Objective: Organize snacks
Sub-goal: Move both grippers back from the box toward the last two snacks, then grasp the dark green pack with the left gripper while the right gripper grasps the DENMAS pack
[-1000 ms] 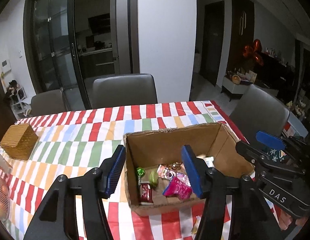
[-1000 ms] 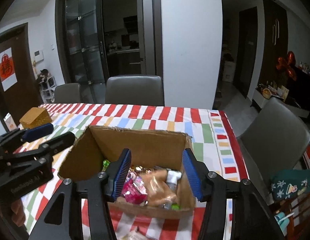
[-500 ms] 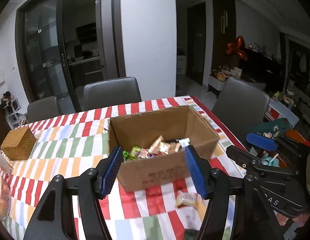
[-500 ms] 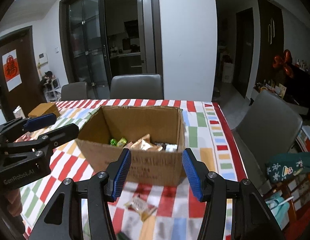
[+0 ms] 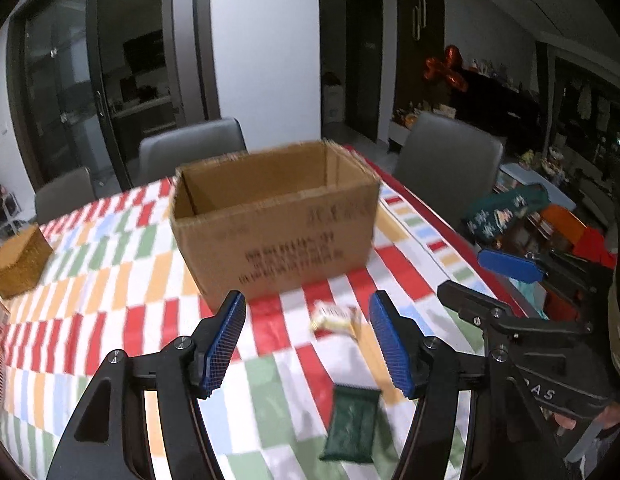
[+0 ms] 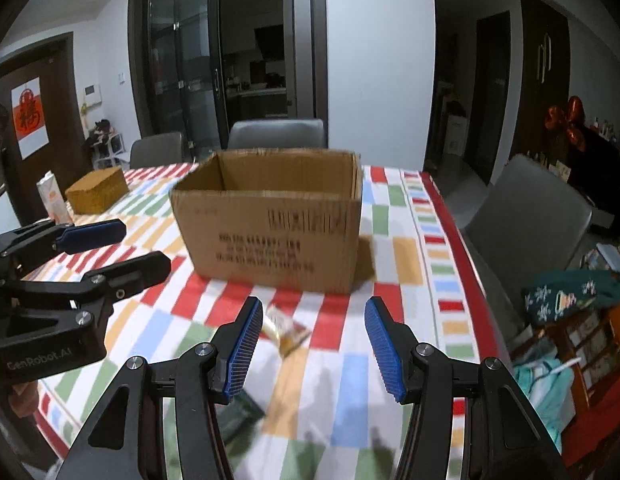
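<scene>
**Cardboard box waits while two loose snacks lie in front of it**

Cardboard makes the open box, which stands in the middle of the striped tablecloth with its top open, probably so that snacks can be dropped in from above. From this low angle its inside is hidden, so I cannot tell what it holds.

Two snacks lie outside, on the cloth at the near side of the box. A pale, yellowish packet is just in front of the box wall, and a dark green packet lies nearer to the cameras. By my judgement these are the next things to collect.

The left gripper has its blue pads apart with nothing between them; the pale packet only shows on the cloth beyond the gap. The right gripper is also apart and empty, and it points at the same packet (both tools aim at nearly one place, so they may crowd each other).

Far left stands a wicker basket, well apart from the box. A white carton is beside it. Grey chairs stand at the far and right edges of the table. Nothing lies between the grippers and the packets.
</scene>
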The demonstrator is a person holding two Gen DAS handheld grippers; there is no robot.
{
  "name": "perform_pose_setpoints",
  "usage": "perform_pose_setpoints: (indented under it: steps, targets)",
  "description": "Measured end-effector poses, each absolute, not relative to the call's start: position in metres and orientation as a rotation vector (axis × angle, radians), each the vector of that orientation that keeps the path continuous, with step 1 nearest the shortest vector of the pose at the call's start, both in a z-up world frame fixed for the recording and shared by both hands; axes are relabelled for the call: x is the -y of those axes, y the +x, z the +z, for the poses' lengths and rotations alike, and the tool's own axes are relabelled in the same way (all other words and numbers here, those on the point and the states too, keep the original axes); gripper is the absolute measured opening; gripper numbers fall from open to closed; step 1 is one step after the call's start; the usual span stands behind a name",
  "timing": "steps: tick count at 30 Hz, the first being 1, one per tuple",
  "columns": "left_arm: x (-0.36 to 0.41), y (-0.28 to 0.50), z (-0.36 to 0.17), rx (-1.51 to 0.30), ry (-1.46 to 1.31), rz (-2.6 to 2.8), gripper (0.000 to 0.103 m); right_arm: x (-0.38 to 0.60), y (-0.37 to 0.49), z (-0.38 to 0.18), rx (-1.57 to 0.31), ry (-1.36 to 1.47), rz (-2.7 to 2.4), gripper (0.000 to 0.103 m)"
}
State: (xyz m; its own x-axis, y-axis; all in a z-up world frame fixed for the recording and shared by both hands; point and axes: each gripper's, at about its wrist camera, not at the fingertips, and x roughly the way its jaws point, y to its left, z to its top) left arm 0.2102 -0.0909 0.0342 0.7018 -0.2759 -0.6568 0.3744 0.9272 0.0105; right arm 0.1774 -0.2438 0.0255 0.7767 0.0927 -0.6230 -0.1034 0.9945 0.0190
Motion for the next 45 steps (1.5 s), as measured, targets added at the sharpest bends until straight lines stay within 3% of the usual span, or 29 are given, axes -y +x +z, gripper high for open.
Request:
perform_pose_setpoints:
  steps: [21, 35, 45]
  targets:
    - [0.106, 0.181, -0.071, -0.939, 0.172, -0.478, 0.063, 0.245, 0.14, -0.056, -0.89, -0.022, 0.106, 0.054]
    - [0.116, 0.188, -0.113, -1.041, 0.193, -0.462, 0.05, 0.246, 0.148, -0.085, -0.982, -0.008, 0.108, 0.054]
    - [0.113, 0.189, -0.113, -1.025, 0.173, -0.462, 0.043, 0.246, 0.154, -0.09, -1.004, -0.001, 0.111, 0.054]
